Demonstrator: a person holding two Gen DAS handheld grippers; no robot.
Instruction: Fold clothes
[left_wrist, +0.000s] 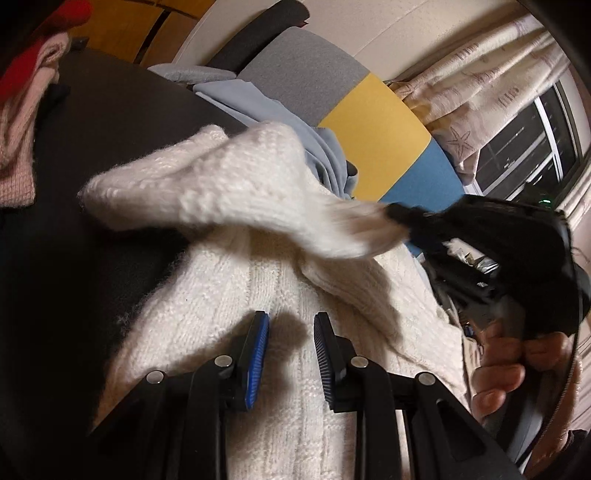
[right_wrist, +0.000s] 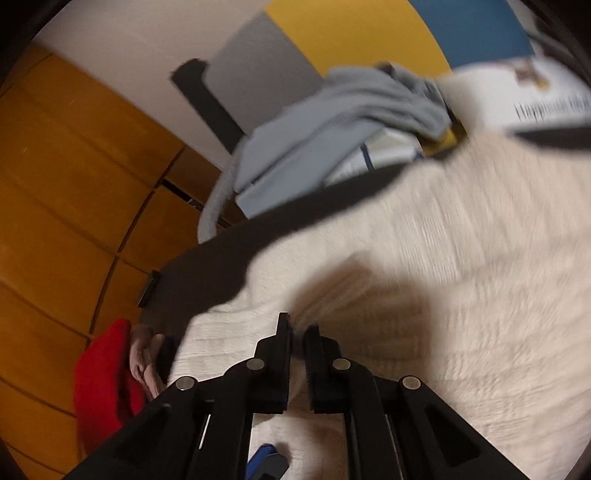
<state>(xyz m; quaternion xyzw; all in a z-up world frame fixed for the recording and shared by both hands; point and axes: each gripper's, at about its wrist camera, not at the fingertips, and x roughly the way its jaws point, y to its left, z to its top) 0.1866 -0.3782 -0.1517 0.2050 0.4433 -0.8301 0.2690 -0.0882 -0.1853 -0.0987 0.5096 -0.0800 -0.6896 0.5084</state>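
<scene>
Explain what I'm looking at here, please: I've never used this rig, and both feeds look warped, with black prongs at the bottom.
Each picture comes from a fisheye camera mounted on a handheld gripper, looking forward along its two fingers; a person's hand holds one. In the left wrist view, the left gripper hangs open above a cream knit sweater spread on a dark table. The right gripper also appears there, pinching the sweater's sleeve and carrying it across. The right wrist view is blurred; its fingers sit nearly closed with cream fabric between them. A light blue garment and red and pink clothes lie at the table's edges.
</scene>
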